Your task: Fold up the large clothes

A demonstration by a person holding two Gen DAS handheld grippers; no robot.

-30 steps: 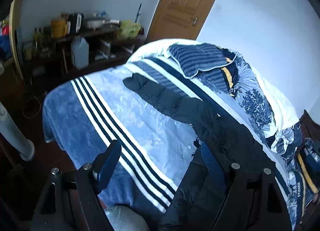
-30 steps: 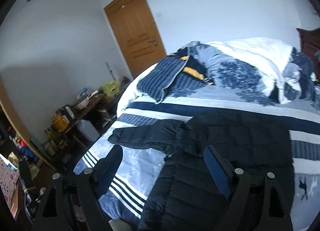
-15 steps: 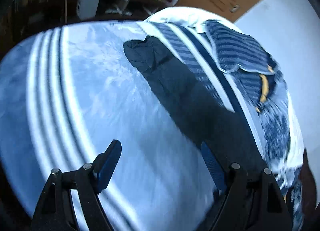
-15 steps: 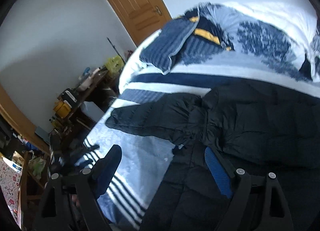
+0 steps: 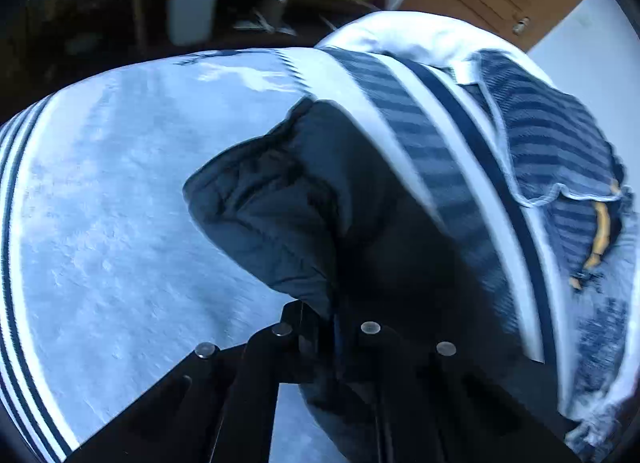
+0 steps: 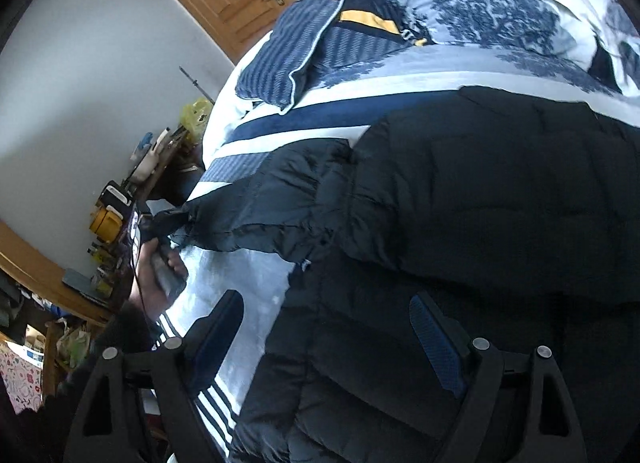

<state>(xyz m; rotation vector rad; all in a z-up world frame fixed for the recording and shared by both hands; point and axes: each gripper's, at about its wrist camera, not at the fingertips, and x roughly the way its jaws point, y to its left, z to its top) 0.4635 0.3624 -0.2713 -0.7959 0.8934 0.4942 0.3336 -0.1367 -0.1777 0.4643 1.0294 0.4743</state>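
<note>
1. Change, left side: my left gripper [image 5: 334, 317] has just been closing, and its jaws now stand pinched together on the sleeve [image 5: 288, 219] of the black quilted puffer jacket [image 6: 460, 223], near the cuff. A second ago those jaws stood wide over the bed with nothing between them.
2. Change of view: the left wrist camera, which earlier took in the whole room, is now filled by the sleeve and the pale-blue fleece blanket with navy and white stripes [image 5: 120, 203].
3. Meaning for the task: I judge the first hold of the fold to be made; the sleeve can next be drawn across the jacket body. No fold is yet laid.
4. Where the jacket is: it lies spread on the bed, body toward the right, sleeve stretched out over the blanket, below the striped navy pillow [image 6: 288, 47].
5. Right side: my right gripper [image 6: 326, 327] hovers low over the jacket's lower body, jaws wide apart, gripping nothing.
6. Pose: both grippers tilt steeply downward toward the bed; the right wrist view shows my left hand [image 6: 158, 271] at the sleeve's end.
</note>
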